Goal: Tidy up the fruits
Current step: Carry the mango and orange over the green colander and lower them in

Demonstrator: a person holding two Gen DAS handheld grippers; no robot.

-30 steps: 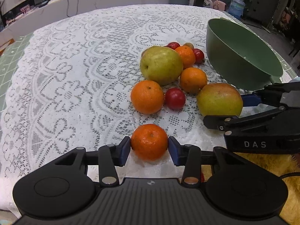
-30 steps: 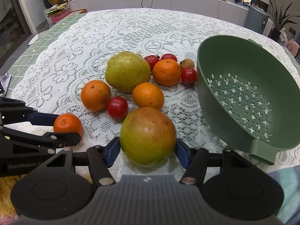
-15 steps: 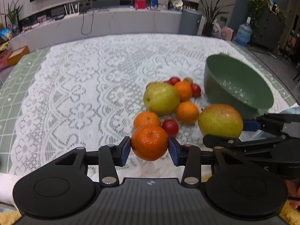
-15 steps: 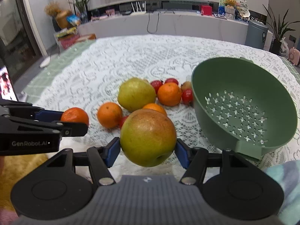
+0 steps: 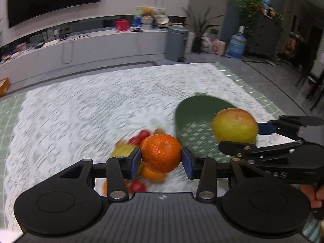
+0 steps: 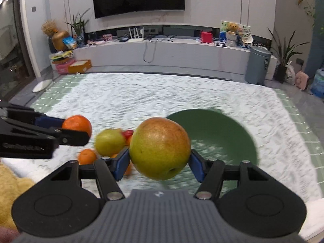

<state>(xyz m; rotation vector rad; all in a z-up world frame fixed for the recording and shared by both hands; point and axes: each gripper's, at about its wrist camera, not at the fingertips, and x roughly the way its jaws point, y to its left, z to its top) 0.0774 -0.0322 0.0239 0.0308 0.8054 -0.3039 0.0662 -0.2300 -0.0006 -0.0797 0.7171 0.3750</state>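
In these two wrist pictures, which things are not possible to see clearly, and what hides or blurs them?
- Fruit pile on the white lace tablecloth: left wrist view, motion blur; the held round orange mandarin and the left gripper cover part, so it cannot be counted.
- Green perforated colander bowl: right wrist view, near rim hidden by the large yellow-red apple-like fruit in the right gripper; holes smeared.
- Whether the colander holds fruit: cannot tell.
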